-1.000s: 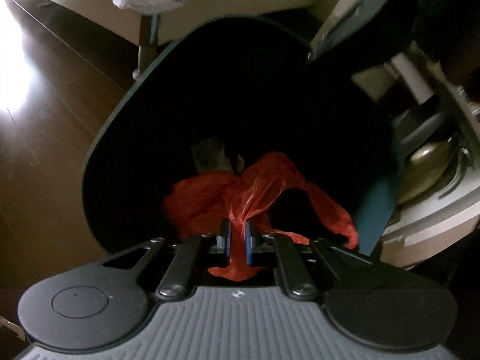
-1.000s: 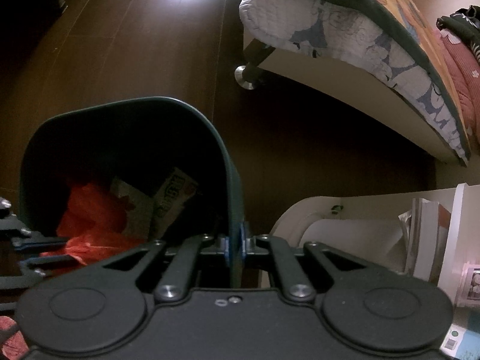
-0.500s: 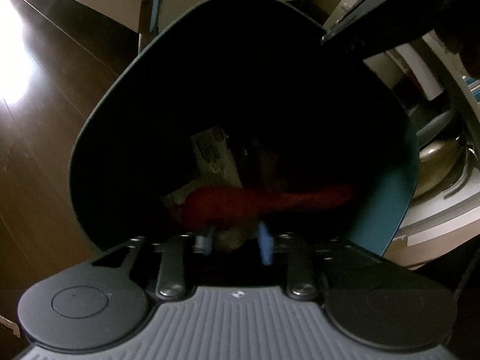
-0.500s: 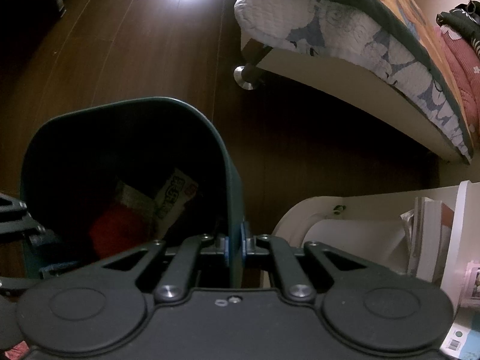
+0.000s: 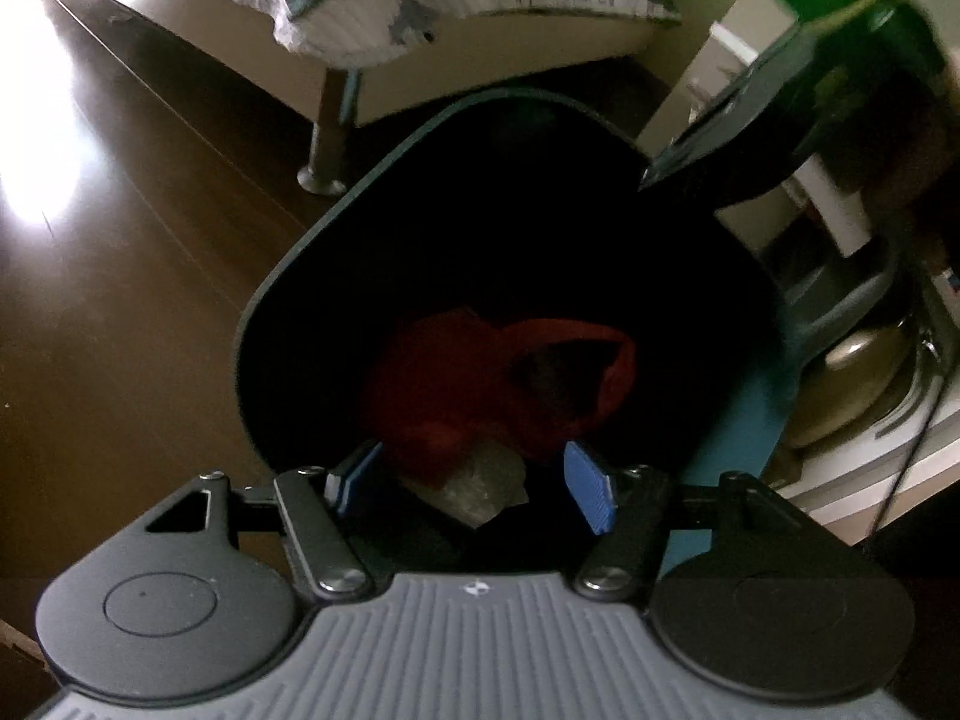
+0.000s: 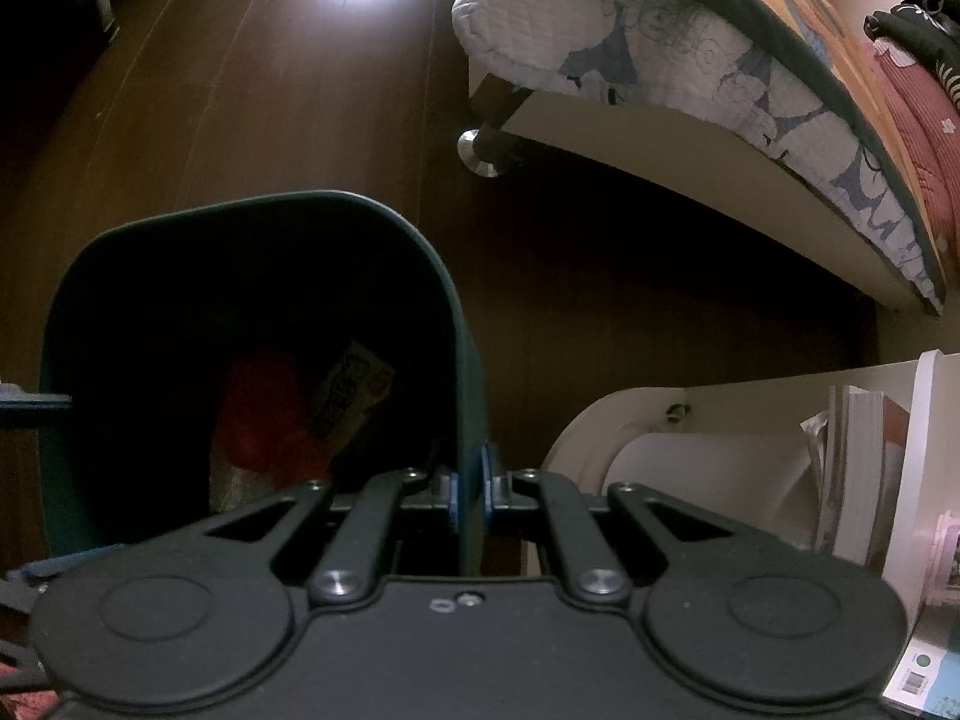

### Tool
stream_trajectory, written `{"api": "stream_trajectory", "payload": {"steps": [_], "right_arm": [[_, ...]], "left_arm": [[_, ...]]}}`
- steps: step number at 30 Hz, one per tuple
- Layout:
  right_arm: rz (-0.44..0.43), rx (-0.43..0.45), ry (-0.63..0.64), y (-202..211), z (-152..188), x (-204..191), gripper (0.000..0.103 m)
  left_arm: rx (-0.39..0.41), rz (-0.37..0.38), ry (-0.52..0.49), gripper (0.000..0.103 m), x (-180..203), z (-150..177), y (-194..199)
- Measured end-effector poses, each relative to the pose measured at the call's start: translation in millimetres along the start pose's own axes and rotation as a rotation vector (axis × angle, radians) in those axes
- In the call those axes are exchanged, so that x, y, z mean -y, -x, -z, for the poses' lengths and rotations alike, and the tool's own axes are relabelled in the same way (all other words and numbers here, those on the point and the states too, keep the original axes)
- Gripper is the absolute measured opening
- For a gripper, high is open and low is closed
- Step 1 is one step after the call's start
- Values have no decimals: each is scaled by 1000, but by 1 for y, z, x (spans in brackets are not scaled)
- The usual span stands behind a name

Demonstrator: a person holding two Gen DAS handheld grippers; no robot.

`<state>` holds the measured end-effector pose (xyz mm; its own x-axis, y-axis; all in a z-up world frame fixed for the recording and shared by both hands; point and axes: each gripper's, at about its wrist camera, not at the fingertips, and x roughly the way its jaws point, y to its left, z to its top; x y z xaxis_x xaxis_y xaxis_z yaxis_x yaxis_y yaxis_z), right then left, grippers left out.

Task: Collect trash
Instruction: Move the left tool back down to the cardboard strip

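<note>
A dark teal trash bin (image 5: 288, 276) stands on the wooden floor. A red plastic bag (image 5: 480, 384) lies inside it, with a crumpled clear wrapper (image 5: 480, 480) near the front. My left gripper (image 5: 471, 486) is open and empty, just above the bin's near rim. In the right wrist view my right gripper (image 6: 470, 489) is shut on the bin's right wall (image 6: 465, 360). The red bag (image 6: 264, 414) and a printed paper wrapper (image 6: 348, 396) show inside the bin.
A bed (image 6: 690, 78) with a patterned quilt stands beyond the bin on a metal leg (image 5: 324, 144). A white shelf unit (image 6: 720, 420) with books (image 6: 858, 468) is to the right. A metal pot (image 5: 864, 378) sits on a low shelf.
My left gripper opened and let go of the red bag, which dropped into the bin. The gripper has since drawn back above the rim. My right gripper kept its hold on the bin wall.
</note>
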<state>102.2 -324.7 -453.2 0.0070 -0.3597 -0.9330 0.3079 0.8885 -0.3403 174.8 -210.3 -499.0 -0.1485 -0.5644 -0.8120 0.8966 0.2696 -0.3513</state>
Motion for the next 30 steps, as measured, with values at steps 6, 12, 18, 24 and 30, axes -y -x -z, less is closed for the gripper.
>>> {"api": "stream_trajectory", "payload": {"steps": [6,12,18,24,30], "right_arm": [[-1,0,2,0,0,-1,6],[0,4,2,0,0,-1,6],[1,4,6,2,0,-3,7],[-1,14,4,5,3,-5,7],[3,9,8,5,2,-6,8]], "left_arm": [[98,-40,18,71,-14,12,48],[173,-173,139,79,-60,37,86],[189,-392,398,81,-139,78,104],[114,-662,690,82,-235,127,77],[55,-773,806,82,-300,153,46]]}}
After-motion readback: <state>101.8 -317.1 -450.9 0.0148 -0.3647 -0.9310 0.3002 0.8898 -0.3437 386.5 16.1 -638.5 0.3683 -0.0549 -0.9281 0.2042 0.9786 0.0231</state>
